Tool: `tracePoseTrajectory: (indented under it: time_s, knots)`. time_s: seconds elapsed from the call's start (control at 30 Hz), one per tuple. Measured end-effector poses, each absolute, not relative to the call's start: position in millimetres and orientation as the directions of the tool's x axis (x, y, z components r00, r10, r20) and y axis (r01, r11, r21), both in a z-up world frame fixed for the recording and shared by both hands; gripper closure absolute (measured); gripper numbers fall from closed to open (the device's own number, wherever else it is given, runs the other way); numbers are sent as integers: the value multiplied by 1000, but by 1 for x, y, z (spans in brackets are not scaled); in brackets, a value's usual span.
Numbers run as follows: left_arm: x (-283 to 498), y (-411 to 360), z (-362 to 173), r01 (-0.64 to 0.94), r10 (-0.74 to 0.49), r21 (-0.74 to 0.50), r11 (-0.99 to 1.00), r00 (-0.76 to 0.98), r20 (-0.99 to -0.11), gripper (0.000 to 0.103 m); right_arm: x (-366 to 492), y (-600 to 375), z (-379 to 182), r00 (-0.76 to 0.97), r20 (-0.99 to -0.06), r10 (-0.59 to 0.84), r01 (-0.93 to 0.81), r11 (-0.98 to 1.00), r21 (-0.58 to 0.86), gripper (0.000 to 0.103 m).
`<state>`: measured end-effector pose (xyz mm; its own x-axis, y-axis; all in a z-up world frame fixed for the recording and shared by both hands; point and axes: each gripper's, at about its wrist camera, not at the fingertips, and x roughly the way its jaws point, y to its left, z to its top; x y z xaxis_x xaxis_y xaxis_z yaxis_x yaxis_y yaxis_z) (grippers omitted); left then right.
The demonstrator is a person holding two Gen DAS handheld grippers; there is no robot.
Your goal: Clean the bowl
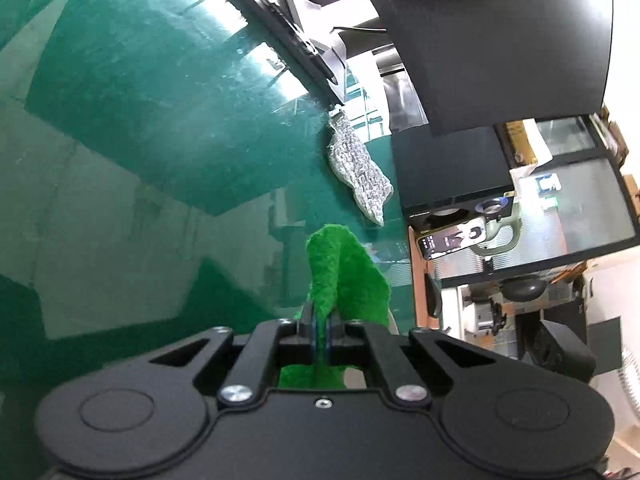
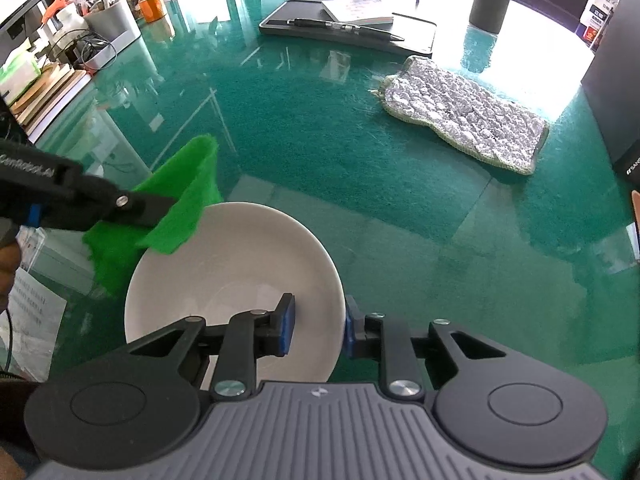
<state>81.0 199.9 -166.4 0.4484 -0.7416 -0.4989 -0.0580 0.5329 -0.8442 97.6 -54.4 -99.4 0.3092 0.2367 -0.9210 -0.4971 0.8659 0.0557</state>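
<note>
Right wrist: bowl point(image 2: 240, 264) upright, mouth up.

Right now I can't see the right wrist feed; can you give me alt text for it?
The right gripper clamps the rim of a white bowl on a green glass table, one pad inside and one outside. The left gripper enters at left, holding a green scouring cloth over the bowl's far edge. A silver cloth lies beyond.
</note>
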Motion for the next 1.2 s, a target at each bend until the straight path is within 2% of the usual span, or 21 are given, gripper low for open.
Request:
tracePoseTrajectory:
  time_s: [0.13,0.37,0.6,0.9,1.1,1.2]
  knots:
    - [64,199,-164,-28,-751,-829,559,406,-520,100,99,-56,-99,307,-922,237,-490,870,60,76]
    - [29,191,-170,-21,-769,-818,574,328,-548,99,97,-52,-99,306,-921,240,-508,859,56,78]
    - [52,197,-167,-24,-721,-788,615,387,-575,99,97,-54,-98,306,-924,230,-514,857,43,81]
    - [90,192,-161,18,-705,-778,628,437,-558,99,90,-55,-98,298,-927,228,-518,854,44,81]
    - [83,185,-155,69,-702,-751,657,419,-576,99,94,-54,-98,298,-926,230,-510,859,49,81]
    - [66,184,-155,86,-705,-738,670,388,-594,99,101,-53,-98,304,-924,231,-503,863,50,78]
